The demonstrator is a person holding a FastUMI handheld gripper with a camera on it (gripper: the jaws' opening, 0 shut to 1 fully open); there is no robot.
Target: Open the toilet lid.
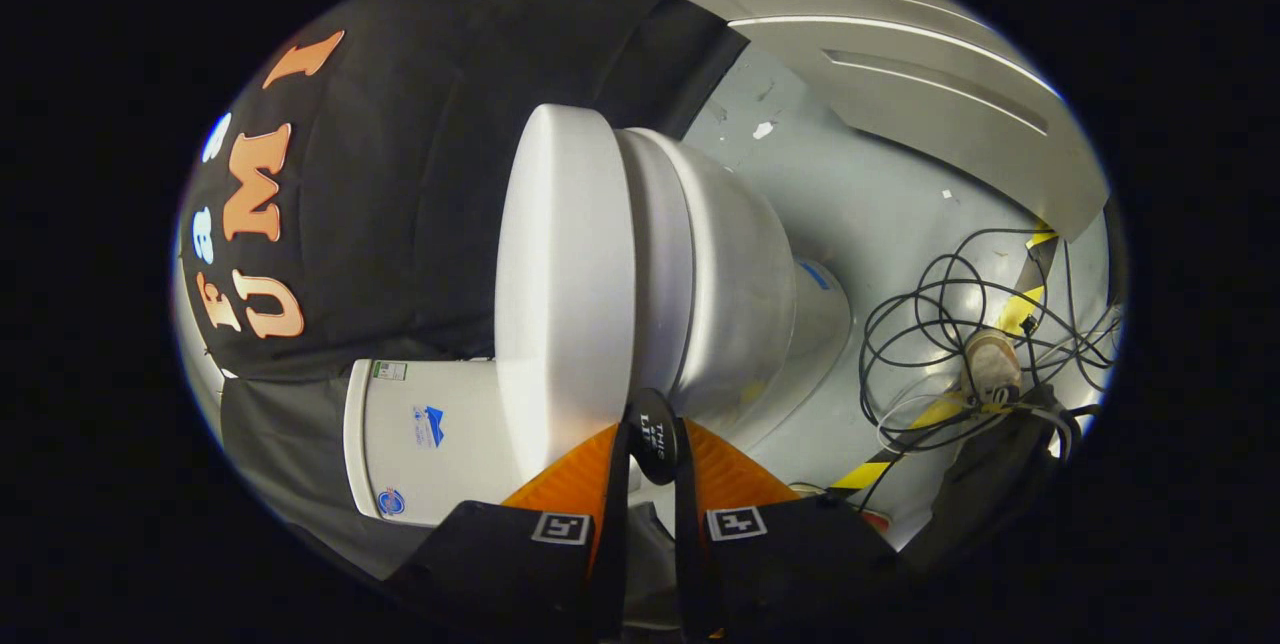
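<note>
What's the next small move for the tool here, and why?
Probably start the lift: pull the black tab away from the bowl, arcing toward the tank. The tool looks shut on the tab at the edge of the lid, with a finger on each side. The lid lies flat against the seat, so the grasp seems made and nothing is open yet.

One toilet [700, 274] ahead of the tool [650, 444], with one lid [565, 284] and one tank [420, 439]. One tangle of black cable [940, 324] beyond, on the floor [860, 184].
</note>
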